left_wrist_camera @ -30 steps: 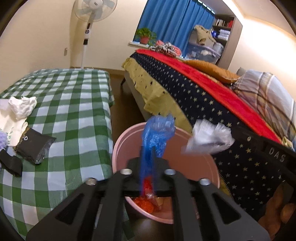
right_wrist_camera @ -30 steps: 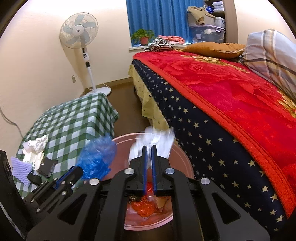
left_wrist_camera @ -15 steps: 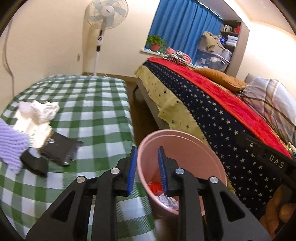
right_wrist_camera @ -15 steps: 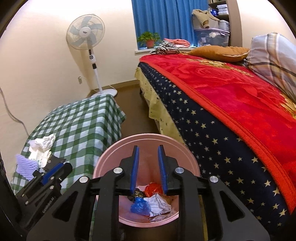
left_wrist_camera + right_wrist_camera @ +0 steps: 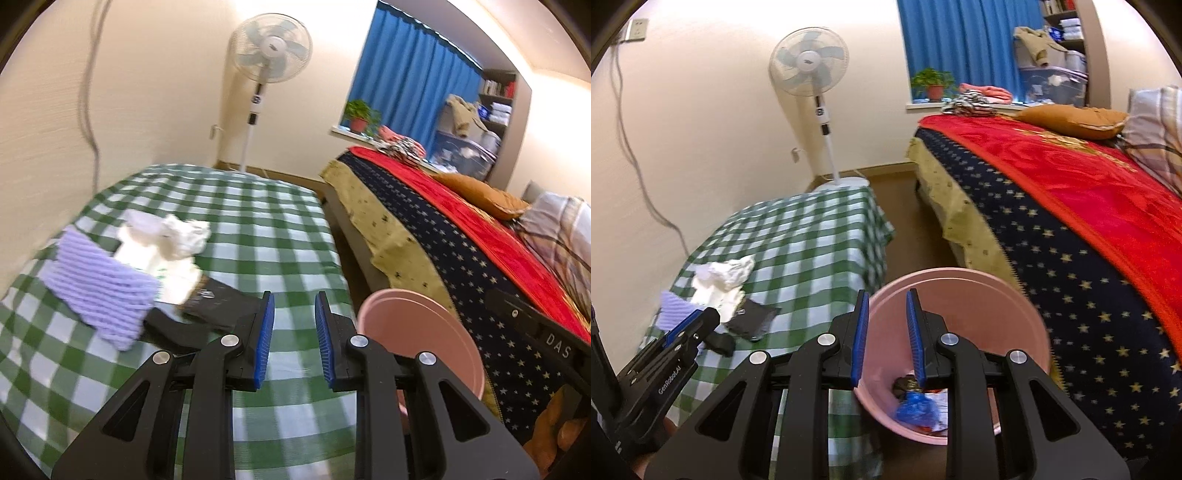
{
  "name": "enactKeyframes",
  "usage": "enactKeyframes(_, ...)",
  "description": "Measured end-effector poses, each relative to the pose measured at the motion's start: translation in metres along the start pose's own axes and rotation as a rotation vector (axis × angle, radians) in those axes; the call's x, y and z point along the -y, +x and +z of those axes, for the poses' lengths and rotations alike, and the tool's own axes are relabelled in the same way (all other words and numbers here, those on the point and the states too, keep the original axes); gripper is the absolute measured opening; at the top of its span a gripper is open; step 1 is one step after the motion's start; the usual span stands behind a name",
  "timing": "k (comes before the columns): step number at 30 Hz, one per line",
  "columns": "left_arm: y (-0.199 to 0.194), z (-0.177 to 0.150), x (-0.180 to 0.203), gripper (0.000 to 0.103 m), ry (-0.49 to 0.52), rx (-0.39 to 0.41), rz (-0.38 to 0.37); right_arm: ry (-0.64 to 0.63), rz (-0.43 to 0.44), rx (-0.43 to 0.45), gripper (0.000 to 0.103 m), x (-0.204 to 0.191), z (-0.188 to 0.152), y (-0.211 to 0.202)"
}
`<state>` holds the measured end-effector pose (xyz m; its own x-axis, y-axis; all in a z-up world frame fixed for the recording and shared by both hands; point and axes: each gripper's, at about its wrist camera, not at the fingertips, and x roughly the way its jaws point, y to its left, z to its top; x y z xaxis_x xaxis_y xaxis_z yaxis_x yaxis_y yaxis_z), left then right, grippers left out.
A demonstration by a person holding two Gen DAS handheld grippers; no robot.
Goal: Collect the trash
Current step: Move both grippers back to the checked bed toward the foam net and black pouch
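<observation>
Left gripper [image 5: 291, 338], jaws now parted and empty, is swinging from pink bin [image 5: 424, 332] toward checked table [image 5: 258, 221]; blue bag [image 5: 916, 408] is lying inside bin.

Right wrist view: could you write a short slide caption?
Open right gripper above the pink bin, blue bag inside.

Left wrist view: low over checked table [image 5: 258, 229], facing fan [image 5: 271, 48] at 12 o'clock, bin [image 5: 424, 332] at 4. Right wrist view: above bin [image 5: 960, 288], table [image 5: 812, 236] at 10. Shared: table, bin, fan [image 5: 809, 61], bed [image 5: 1071, 177].

Two grippers [image 5: 293, 339] [image 5: 884, 338], one pink bin [image 5: 960, 288], one fan [image 5: 809, 66].
</observation>
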<state>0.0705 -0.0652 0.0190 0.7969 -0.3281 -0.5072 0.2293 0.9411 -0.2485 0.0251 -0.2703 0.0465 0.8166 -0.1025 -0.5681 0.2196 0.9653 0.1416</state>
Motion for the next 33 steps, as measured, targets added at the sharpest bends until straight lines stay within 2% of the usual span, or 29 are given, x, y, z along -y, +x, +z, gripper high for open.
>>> enactKeyframes(18, -0.008, -0.007, -0.079, 0.022, -0.13, 0.032, 0.194, -0.054, 0.238, -0.102, 0.02, -0.085, -0.015, 0.061)
enactKeyframes(25, -0.004, -0.006, -0.102, 0.022, -0.182, 0.045, 0.269, -0.079, 0.288, -0.183, 0.021, -0.115, -0.032, 0.092)
enactKeyframes(33, 0.0, -0.006, -0.124, 0.022, -0.243, 0.04, 0.321, -0.135, 0.315, -0.285, 0.022, -0.139, -0.05, 0.125)
